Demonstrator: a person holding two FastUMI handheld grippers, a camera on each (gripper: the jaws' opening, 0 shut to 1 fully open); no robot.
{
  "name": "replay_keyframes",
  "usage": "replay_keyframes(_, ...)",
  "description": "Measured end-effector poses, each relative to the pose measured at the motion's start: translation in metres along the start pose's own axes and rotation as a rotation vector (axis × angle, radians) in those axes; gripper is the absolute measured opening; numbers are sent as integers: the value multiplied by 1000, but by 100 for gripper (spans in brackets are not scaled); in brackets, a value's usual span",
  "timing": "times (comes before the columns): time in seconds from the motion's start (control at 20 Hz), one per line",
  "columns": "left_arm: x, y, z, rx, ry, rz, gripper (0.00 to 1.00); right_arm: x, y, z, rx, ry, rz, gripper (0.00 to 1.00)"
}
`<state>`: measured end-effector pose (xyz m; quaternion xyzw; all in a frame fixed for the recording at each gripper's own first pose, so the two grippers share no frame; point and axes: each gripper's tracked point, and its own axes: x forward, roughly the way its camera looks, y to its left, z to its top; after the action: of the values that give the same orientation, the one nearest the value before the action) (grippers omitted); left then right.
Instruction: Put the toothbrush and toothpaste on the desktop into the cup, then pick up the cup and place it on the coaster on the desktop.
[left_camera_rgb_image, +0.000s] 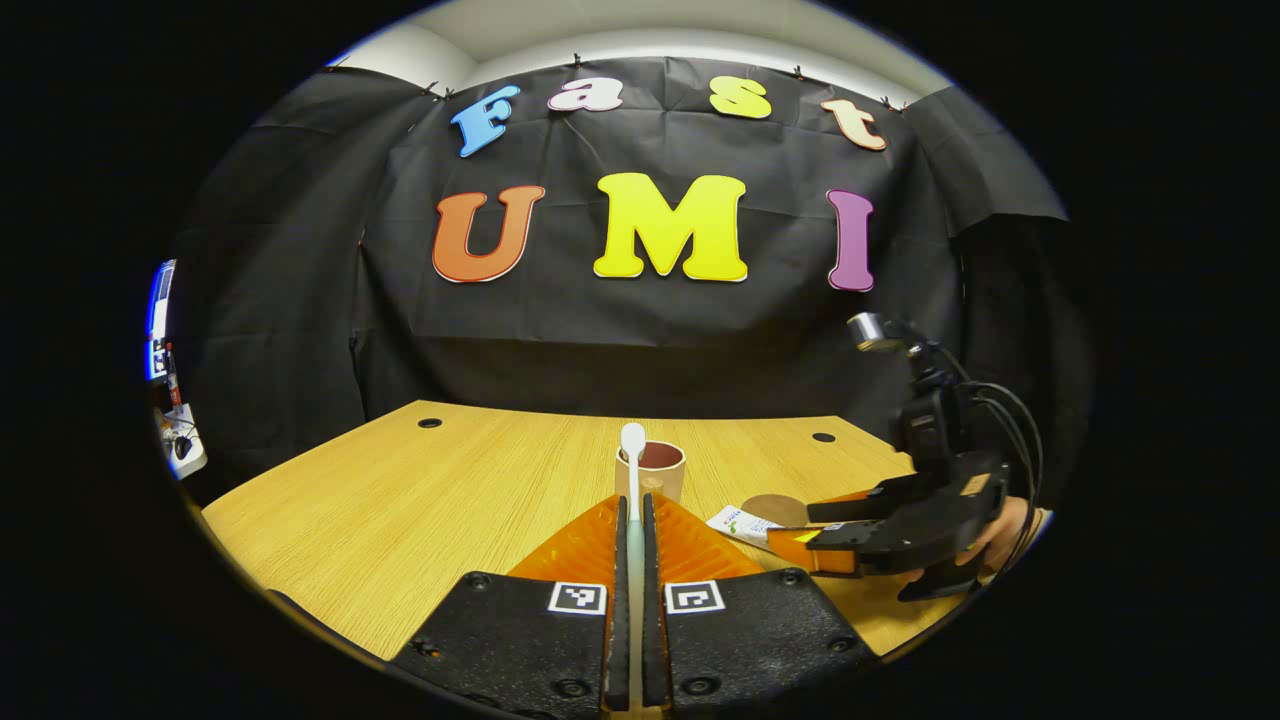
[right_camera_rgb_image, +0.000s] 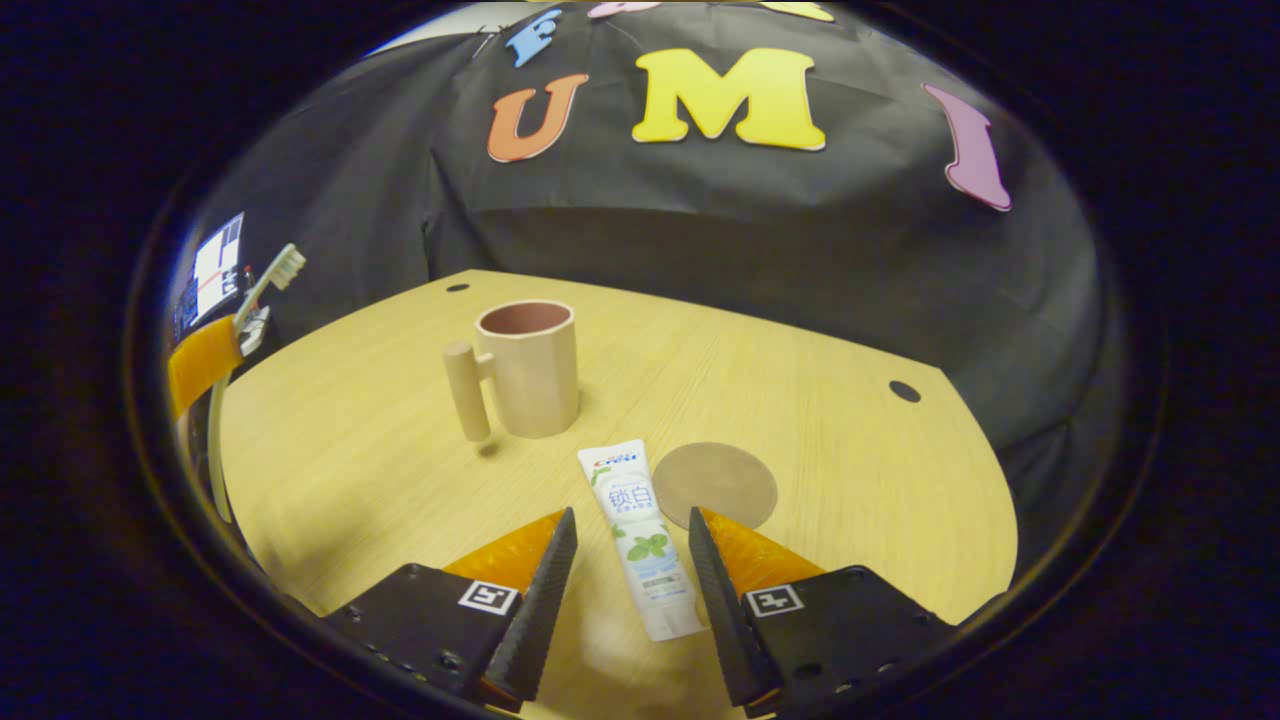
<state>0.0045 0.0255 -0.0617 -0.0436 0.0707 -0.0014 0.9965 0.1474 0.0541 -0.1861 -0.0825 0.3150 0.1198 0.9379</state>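
Brush (left_camera_rgb_image: 633, 470) is clamped in left tongs (left_camera_rgb_image: 633, 520) for the cup (left_camera_rgb_image: 655, 470); right tongs (right_camera_rgb_image: 628, 535) are spread astride paste (right_camera_rgb_image: 640, 540)

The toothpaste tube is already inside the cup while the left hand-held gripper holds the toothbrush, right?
Not quite. The toothpaste tube lies flat on the table between the open fingers of the right hand-held gripper, in front of the cup, as the right gripper view shows. The left hand-held gripper does hold the toothbrush.
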Motion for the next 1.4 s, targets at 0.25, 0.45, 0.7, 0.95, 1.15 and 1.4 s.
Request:
replay_keyframes(0.25, 4, 7, -5, -10, 18, 9, 7, 20, 4, -3, -8, 83, 37, 64)
replay_keyframes(0.45, 6, 5, -9, -20, 32, 4, 7, 22, 7, -8, -40, 108, 39, 52)
replay_keyframes(0.7, 7, 1, -11, -20, 35, -4, 8, 13, 15, -14, 1, 122, 78, 28)
replay_keyframes(0.95, 11, 1, -15, -24, 46, -7, 8, -24, 15, -6, 78, -2, 93, 28)
replay_keyframes(1.15, 17, 3, 0, 0, 2, 6, 8, -79, 16, 15, 146, -207, 84, 27)
replay_keyframes(1.4, 43, -13, 27, 12, -34, -42, 8, -148, 15, 29, 192, -438, 59, 27)
